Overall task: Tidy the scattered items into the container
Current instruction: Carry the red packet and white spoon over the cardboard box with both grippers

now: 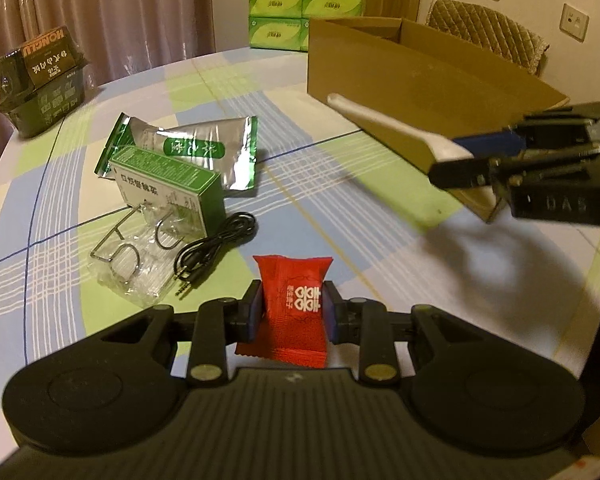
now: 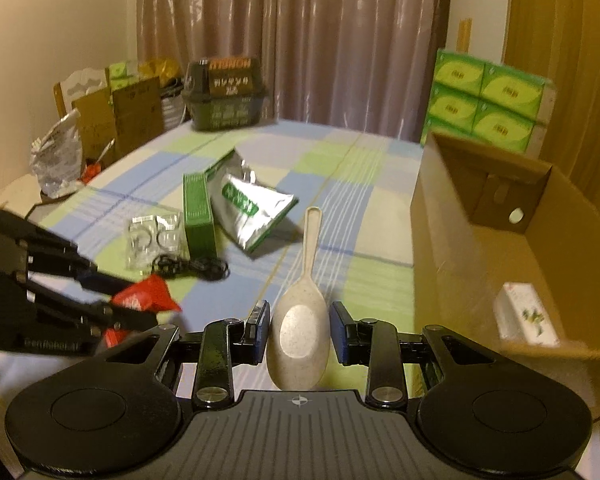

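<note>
Both hands are loaded for one trip to the cardboard box (image 2: 480,264): the left gripper (image 1: 292,312) has its fingers closed on a red candy packet (image 1: 290,308), the right gripper (image 2: 300,334) pinches a pale rice spoon (image 2: 299,320) by its bowl, above the tabletop (image 1: 340,220).

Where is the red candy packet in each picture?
Left wrist view: the red foil candy packet sits bottom centre, pinched between the left gripper fingers.
Right wrist view: it shows at lower left, held by the same gripper.
Shared landmark: the open brown cardboard box, on the right in both.
</note>
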The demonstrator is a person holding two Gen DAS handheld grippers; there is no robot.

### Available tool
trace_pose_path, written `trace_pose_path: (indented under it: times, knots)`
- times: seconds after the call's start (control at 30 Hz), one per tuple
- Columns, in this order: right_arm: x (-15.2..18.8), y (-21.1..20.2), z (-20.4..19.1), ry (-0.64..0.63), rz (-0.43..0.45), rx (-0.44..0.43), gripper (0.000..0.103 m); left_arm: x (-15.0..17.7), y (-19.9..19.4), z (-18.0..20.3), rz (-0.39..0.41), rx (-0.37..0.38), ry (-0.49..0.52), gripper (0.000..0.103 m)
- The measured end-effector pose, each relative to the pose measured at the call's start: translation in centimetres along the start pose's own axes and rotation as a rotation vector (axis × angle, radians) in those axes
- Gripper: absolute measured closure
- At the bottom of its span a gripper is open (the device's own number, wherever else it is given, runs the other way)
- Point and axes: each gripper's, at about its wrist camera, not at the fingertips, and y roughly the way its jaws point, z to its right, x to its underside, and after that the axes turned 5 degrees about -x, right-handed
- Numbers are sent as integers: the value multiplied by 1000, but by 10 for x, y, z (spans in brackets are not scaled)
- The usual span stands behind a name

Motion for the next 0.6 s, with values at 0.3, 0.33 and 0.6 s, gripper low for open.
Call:
trace_pose_path:
  times: [0.3,0.33,0.6]
  knots:
    - [-16,-40,11,23,84,36,74,-16,-26,38,34,28,28,78]
    - [-17,-44,14,25,92,41,74,-19,-29,43,39,31,32,78]
    - [-19,-83,39,51,147,99,74,-43,-43,81,76,67,62,78]
